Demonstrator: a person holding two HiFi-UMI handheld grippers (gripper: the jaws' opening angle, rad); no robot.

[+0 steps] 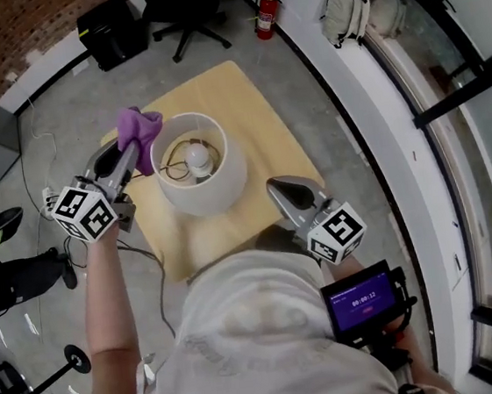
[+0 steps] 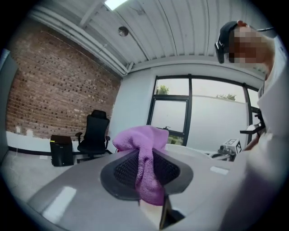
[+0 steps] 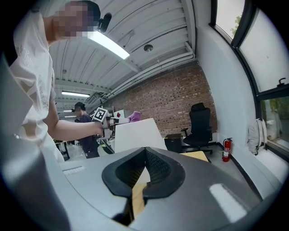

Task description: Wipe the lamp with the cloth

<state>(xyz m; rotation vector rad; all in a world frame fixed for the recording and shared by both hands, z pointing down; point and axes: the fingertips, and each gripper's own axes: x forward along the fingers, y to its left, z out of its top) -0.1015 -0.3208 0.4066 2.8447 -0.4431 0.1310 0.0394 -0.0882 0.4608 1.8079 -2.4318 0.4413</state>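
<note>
Wipe step: my left gripper (image 1: 138, 153) has its fingers clamped on the cloth (image 1: 139, 124) by the lamp (image 1: 218, 182) rim, right gripper (image 1: 282, 189) fingers together and empty, so next I'd probably sweep round the rim.

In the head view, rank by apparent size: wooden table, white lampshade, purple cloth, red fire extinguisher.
1. light wooden table
2. white lampshade
3. purple cloth
4. red fire extinguisher, which is farther from the camera, so its true size is unsure

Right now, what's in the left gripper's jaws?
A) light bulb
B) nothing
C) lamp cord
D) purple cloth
D: the left gripper view shows the left gripper closed on a bunched purple cloth, and the head view shows it held beside the rim of the lampshade.
</note>
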